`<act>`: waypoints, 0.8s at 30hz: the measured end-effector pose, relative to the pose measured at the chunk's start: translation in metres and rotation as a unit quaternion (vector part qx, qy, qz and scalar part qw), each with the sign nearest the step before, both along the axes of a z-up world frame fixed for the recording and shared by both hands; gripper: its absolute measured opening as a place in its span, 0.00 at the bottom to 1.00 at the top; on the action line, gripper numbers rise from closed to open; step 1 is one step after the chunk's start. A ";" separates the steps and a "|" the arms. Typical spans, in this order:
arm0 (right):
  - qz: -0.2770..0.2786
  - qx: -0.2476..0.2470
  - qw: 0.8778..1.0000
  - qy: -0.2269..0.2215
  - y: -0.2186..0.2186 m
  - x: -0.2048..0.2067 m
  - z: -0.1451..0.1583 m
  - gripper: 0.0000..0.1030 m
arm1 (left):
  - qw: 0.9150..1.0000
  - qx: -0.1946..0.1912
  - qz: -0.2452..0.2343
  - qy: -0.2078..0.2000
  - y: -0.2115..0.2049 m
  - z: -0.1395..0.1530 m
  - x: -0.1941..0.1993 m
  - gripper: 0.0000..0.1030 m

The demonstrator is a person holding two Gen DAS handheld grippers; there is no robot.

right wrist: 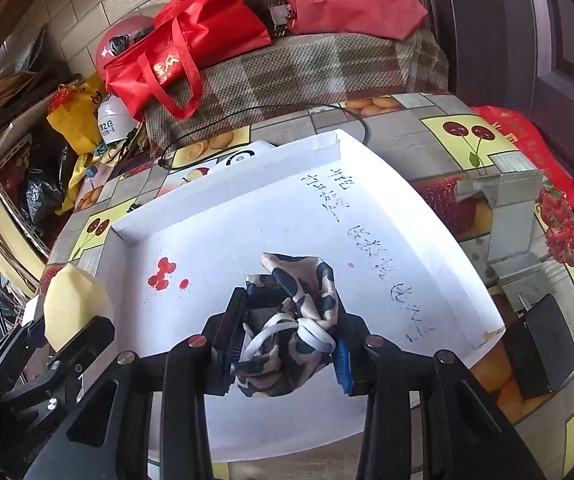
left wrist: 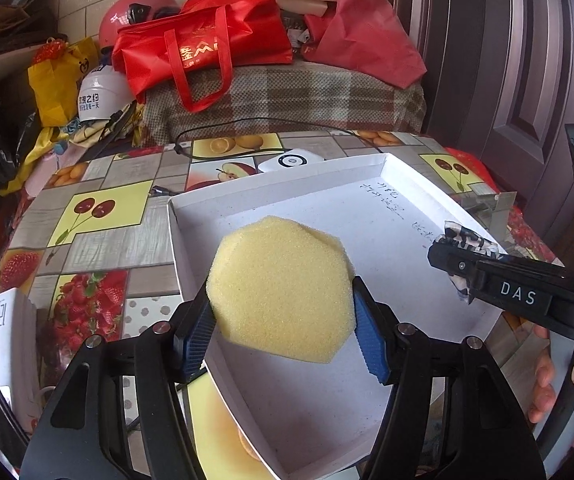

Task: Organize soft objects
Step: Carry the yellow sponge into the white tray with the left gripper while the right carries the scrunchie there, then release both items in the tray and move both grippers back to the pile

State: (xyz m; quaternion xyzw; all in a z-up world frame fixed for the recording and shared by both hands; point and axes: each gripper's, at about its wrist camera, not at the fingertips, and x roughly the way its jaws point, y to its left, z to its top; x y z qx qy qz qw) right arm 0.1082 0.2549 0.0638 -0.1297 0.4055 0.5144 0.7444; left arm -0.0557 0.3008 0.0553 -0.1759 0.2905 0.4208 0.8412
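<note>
Sponge (left wrist: 281,288) squeezed in left gripper (left wrist: 283,326) over white box (left wrist: 407,200); right gripper (right wrist: 287,344) pinches spotty cloth (right wrist: 291,320).

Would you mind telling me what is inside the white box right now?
The white box shows handwriting and red spots on its floor. The floor beneath the held patterned cloth and yellow sponge is hidden.

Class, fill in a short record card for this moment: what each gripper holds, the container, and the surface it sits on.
left gripper: shut on yellow sponge, held over the tray
right gripper: shut on patterned cloth, over the tray
container: white cardboard tray, handwriting and red spots inside
surface: fruit-print tablecloth
</note>
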 end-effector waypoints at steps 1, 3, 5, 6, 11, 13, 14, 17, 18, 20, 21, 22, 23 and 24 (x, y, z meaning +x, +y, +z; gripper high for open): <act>-0.002 0.001 1.000 0.001 0.000 0.000 0.001 0.38 | 1.000 -0.001 0.002 0.001 0.001 -0.001 0.000 0.64; -0.004 0.008 1.000 0.005 -0.003 0.000 0.003 0.45 | 1.000 -0.009 0.003 0.001 0.004 -0.002 -0.001 0.74; 0.000 0.018 1.000 0.014 -0.002 0.001 0.005 0.69 | 1.000 -0.024 -0.004 -0.002 0.007 -0.006 -0.001 0.90; 0.000 0.025 1.000 0.017 -0.004 0.001 0.007 0.90 | 1.000 -0.030 -0.007 -0.005 0.009 -0.007 -0.001 0.99; 0.000 0.047 0.999 0.012 -0.007 -0.003 0.018 1.00 | 1.000 -0.011 0.000 -0.019 0.005 0.000 -0.006 1.00; 0.002 0.049 0.999 0.012 -0.008 -0.005 0.018 1.00 | 1.000 -0.003 0.004 -0.021 0.004 0.003 -0.008 1.00; 0.002 0.051 0.999 0.012 -0.009 -0.006 0.019 1.00 | 1.000 -0.001 0.006 -0.021 0.004 0.004 -0.008 1.00; -0.001 0.057 0.998 0.016 -0.012 -0.008 0.020 1.00 | 1.000 0.001 0.006 -0.025 0.003 0.007 -0.010 1.00; -0.002 0.060 0.998 0.018 -0.015 -0.009 0.021 1.00 | 1.000 0.004 0.006 -0.024 0.003 0.008 -0.011 1.00; -0.005 0.067 0.997 0.021 -0.020 -0.010 0.024 1.00 | 1.000 0.013 0.008 -0.027 0.001 0.013 -0.013 1.00; -0.006 0.073 0.997 0.022 -0.023 -0.010 0.026 1.00 | 0.999 0.018 0.009 -0.028 -0.001 0.016 -0.014 1.00; -0.006 0.078 0.997 0.022 -0.027 -0.010 0.029 1.00 | 0.999 0.023 0.010 -0.031 -0.003 0.018 -0.016 1.00; -0.008 0.084 0.996 0.021 -0.031 -0.010 0.032 1.00 | 0.999 0.029 0.010 -0.033 -0.005 0.022 -0.018 1.00; -0.009 0.090 0.996 0.020 -0.035 -0.011 0.035 1.00 | 0.999 0.036 0.011 -0.034 -0.006 0.026 -0.019 1.00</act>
